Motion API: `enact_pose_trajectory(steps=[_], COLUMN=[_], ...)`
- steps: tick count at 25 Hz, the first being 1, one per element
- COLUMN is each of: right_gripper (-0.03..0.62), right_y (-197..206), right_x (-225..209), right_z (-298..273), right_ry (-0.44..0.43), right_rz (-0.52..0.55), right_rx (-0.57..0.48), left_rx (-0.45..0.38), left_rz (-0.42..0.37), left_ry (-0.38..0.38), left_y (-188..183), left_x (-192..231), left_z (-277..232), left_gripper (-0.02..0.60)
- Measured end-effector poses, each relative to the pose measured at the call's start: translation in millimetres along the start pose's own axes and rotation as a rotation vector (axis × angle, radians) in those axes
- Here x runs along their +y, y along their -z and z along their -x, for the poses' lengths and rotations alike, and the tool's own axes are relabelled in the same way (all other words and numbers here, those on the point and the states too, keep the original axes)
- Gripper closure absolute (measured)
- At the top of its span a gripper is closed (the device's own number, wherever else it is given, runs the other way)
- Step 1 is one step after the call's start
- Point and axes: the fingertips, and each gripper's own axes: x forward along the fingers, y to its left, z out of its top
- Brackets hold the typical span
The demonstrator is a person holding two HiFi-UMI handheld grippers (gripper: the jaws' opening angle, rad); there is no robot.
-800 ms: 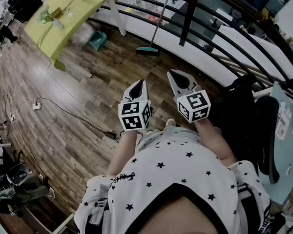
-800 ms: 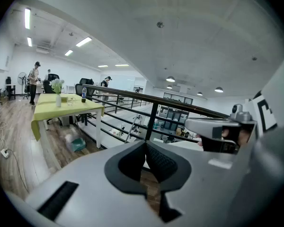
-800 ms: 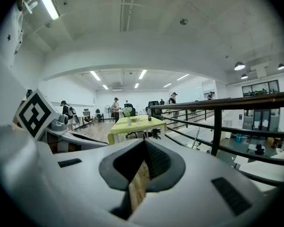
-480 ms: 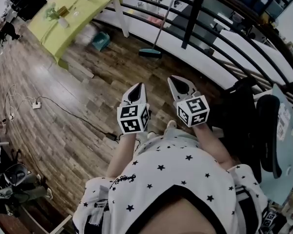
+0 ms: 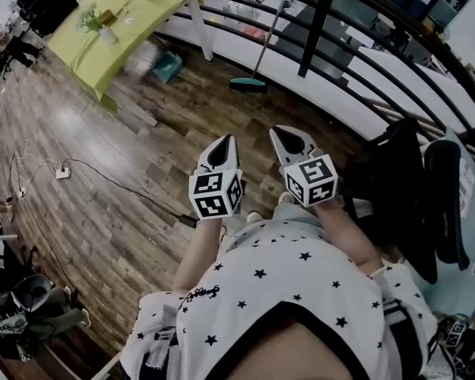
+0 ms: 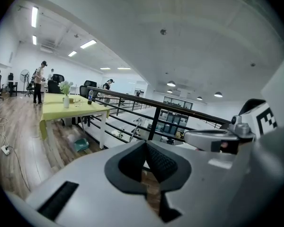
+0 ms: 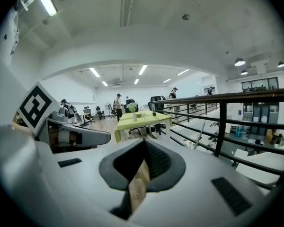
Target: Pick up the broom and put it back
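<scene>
Up ahead, the broom (image 5: pixel 248 85) stands with its teal head on the wooden floor (image 5: pixel 103 212) and its thin handle leaning against the black railing (image 5: pixel 317 22), well apart from both tools. The left hand-held gripper (image 5: pixel 224 145) and the right hand-held gripper (image 5: pixel 285 135) are held side by side in front of the person's star-print shirt (image 5: pixel 277 275), pointing a little downward toward the railing. Each has its jaws pressed together at the tips and grips nothing. To the left of the broom stands a yellow-green worktop (image 5: pixel 119 22) bearing a small vase and a bottle, with a teal object (image 5: pixel 168 66) on the floor beside its leg. A white power strip (image 5: pixel 62 172) with its cable lies on the boards at the left, and a black office chair (image 5: pixel 396 188) stands at the right.
</scene>
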Motion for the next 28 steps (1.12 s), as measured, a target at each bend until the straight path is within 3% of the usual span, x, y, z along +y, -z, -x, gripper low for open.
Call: enact_pose_trajectory(steps=[3,10,15,28], right_gripper=[0.600,0.600,0.600,0.600], right_y=[1.7,2.7,6.7,-18.5], right_x=[10.1,22.4,18.3,-43.8], right_z=[1.2,2.7,-2.3,-79.3], right_ry=[-0.016,-0.007,-0.001,-0.019], right_rz=[-0.040,0.010,-0.017,-0.010], right_rx=[-0.003,0.016,0.012,-0.033], left_rx=[0.002,0.014,0.025,0.042], left_rz=[-0.003,-0.003,-0.021,0.042], left_ry=[0.008,0.013,0.015,-0.001], left_y=[4.1,9.1,12.3,-10.4], left_x=[2.9,7.6,7.4,38.7], left_z=[7.8,15.4,10.1,-71.7], left_gripper=[0.569,0.569,0.569,0.569])
